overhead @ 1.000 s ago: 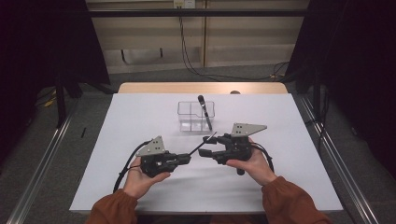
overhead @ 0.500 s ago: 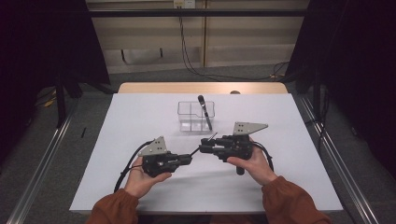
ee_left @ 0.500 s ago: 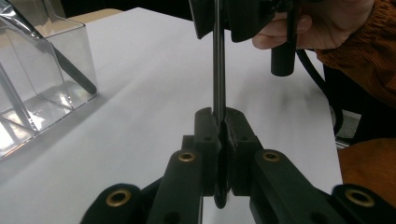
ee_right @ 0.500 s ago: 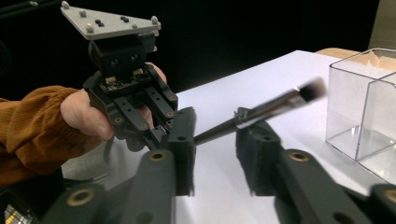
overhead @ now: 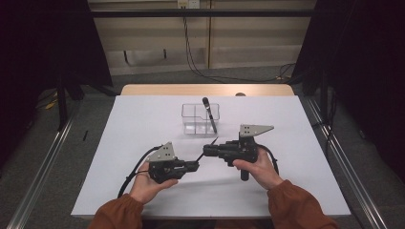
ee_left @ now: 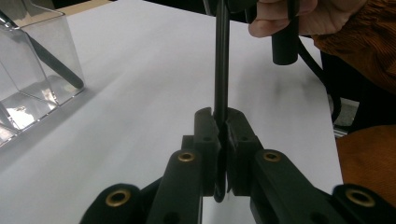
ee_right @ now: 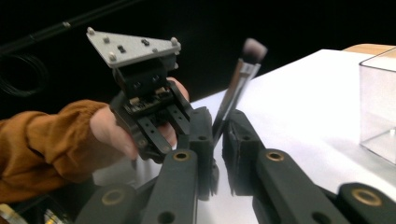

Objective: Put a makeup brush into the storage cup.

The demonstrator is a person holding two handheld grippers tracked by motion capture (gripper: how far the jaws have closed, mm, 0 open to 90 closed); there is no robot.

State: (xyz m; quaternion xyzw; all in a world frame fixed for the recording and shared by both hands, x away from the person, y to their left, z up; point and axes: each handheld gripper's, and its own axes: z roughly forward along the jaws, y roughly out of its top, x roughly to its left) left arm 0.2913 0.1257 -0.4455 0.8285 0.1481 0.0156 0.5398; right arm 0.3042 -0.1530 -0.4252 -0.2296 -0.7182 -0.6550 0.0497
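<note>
White tabletop (overhead: 143, 124) is carrying a clear organizer box (overhead: 200, 118) with a dark brush (overhead: 209, 113) leaning in it (near the far edge). In front of it, the left gripper (overhead: 197, 165) and right gripper (overhead: 206, 150) are both clamping one thin makeup brush (ee_right: 236, 91) between them; the right fingers (ee_right: 238, 140) have just been closing on its handle.
</note>
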